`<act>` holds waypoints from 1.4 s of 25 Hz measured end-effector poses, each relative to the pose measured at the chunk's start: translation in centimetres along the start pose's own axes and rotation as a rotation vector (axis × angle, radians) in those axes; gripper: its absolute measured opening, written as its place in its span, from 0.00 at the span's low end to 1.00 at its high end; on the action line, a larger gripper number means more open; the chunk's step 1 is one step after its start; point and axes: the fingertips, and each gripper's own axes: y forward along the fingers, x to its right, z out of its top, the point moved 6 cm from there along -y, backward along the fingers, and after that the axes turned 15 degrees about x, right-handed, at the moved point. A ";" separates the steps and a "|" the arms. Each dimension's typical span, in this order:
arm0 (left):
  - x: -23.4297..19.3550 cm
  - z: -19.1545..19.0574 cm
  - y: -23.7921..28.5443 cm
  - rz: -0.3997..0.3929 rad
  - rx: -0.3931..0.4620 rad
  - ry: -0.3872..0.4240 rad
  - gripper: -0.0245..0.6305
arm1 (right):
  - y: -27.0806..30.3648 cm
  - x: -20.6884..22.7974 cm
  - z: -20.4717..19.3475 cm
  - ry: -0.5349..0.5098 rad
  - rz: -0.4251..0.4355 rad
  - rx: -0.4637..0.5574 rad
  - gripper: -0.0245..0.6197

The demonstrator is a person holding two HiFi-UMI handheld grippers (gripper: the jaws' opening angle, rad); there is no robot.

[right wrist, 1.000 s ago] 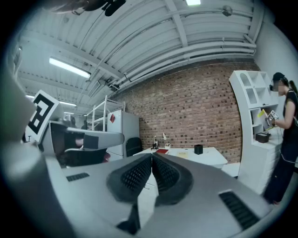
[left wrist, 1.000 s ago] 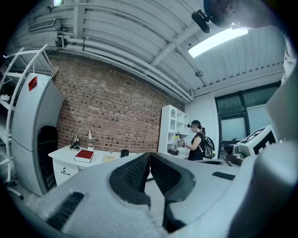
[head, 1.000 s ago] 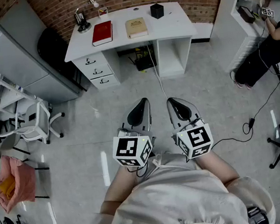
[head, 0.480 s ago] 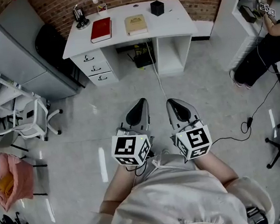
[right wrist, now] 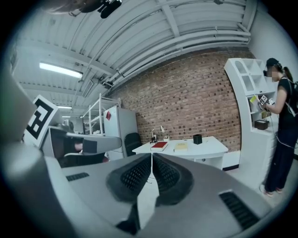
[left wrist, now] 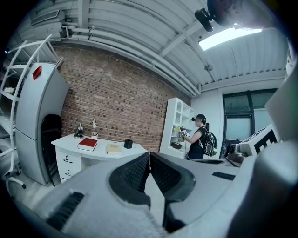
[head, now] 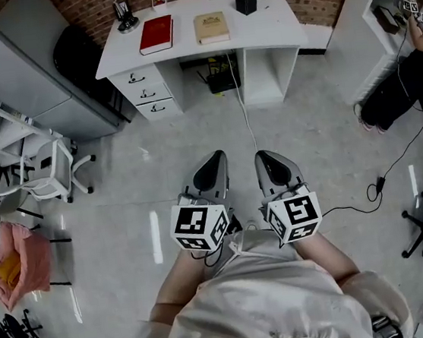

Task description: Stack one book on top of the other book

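A red book (head: 157,35) and a tan book (head: 212,27) lie side by side, apart, on a white desk (head: 271,31) against the brick wall, far ahead of me. My left gripper (head: 213,158) and right gripper (head: 263,156) are held close to my body over the floor, side by side, pointing toward the desk. Both are shut with nothing between the jaws. The left gripper view shows the shut left gripper (left wrist: 149,154) with the red book (left wrist: 87,144) and tan book (left wrist: 113,148) small in the distance. In the right gripper view, the right gripper (right wrist: 152,155) is likewise far from both books.
A black box (head: 246,2) and a desk lamp (head: 125,16) stand on the desk. A grey cabinet (head: 24,73) and a white chair (head: 48,177) are at the left. A person (head: 407,75) stands at the white shelves on the right. A cable (head: 248,122) runs across the floor.
The desk and books have shifted toward the top of the head view. Both grippers sit slightly lower, still shut and side by side.
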 end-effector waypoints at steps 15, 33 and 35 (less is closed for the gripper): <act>-12.2 1.0 13.7 -0.087 0.002 -0.073 0.07 | 15.5 3.9 -0.4 -0.031 -0.123 -0.029 0.08; -33.7 2.8 24.7 -0.057 -0.047 -0.107 0.07 | 38.4 2.6 -3.0 0.002 -0.168 -0.099 0.09; -34.8 2.2 25.1 -0.040 -0.063 -0.111 0.07 | 39.7 3.1 -3.6 0.011 -0.167 -0.114 0.09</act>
